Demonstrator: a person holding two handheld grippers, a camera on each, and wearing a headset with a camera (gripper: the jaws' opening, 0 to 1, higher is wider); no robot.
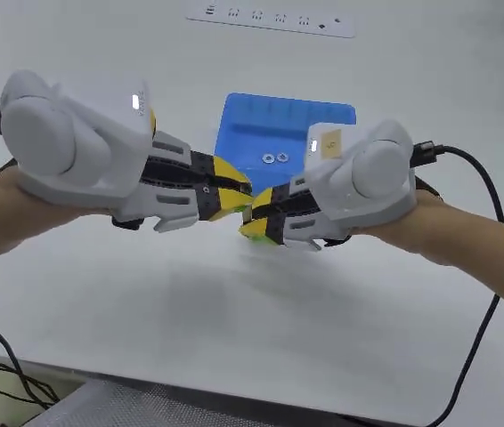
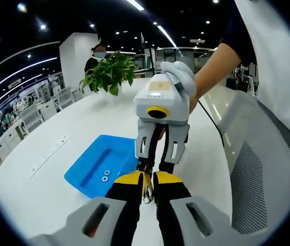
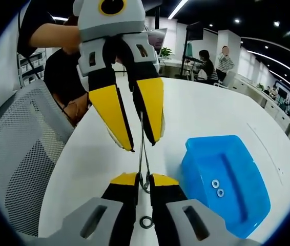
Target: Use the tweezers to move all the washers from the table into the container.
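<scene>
— Where are the tweezers (image 3: 143, 161)?
— Between your two grippers. Your right gripper (image 3: 144, 179) is closed on one end. Your left gripper (image 3: 141, 145) has its jaws slightly apart around the other; I cannot tell whether it pinches.
— And the washers (image 1: 275, 158)?
— Two lie in the blue container (image 1: 252, 120), at twelve o'clock from your grippers. Another washer (image 3: 146, 222) sits on the desk (image 1: 234, 302), at six o'clock below your right gripper. Its tan sticker (image 1: 328, 147) is unreadable.

No words or numbers can be read; the tan sticker (image 1: 327, 145) on the right gripper (image 1: 254, 222) is too blurry
</scene>
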